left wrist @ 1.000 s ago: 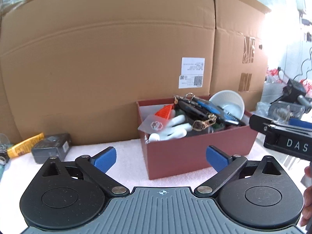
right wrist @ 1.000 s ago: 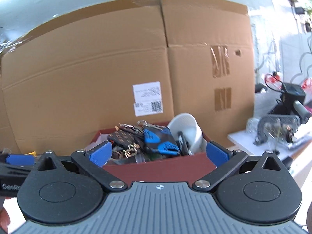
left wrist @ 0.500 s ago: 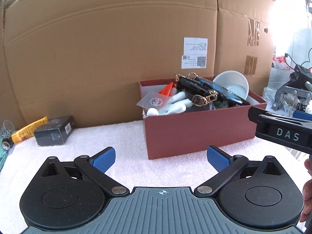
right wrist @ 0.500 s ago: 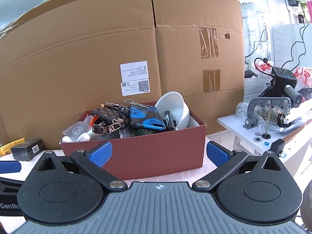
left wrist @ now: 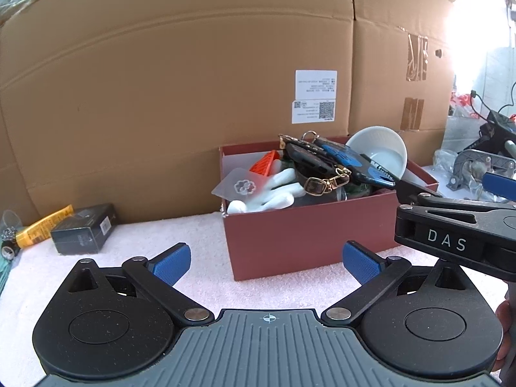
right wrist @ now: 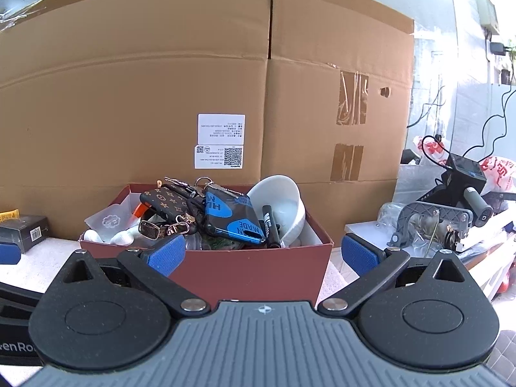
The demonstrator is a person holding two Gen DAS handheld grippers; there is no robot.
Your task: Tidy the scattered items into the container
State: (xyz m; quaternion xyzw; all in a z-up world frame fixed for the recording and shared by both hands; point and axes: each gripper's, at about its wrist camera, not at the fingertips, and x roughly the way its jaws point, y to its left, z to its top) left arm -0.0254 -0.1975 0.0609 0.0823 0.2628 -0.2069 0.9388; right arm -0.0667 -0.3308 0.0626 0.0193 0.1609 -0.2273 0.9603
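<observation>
A dark red box (left wrist: 309, 242) (right wrist: 245, 274) stands on the white towel, piled with a white bowl (left wrist: 380, 154) (right wrist: 280, 203), phone cases, keys, a marker and white foam pieces. My left gripper (left wrist: 264, 262) is open and holds nothing, a short way in front of the box. My right gripper (right wrist: 262, 254) is open too, empty, close to the box's front wall. Its body shows at the right edge of the left wrist view. A black small box (left wrist: 84, 229) (right wrist: 24, 232) and a yellow tube (left wrist: 45, 225) lie on the towel to the left.
A tall cardboard wall (left wrist: 193, 80) (right wrist: 161, 96) stands right behind the box. To the right a side table carries a grey clamp (right wrist: 432, 222), cables and plastic bags. A small dark round object (left wrist: 8, 248) lies at the far left edge.
Both grippers have pulled back from the red box and dropped lower, so the box looks smaller and more of the towel shows. Both stay open.
</observation>
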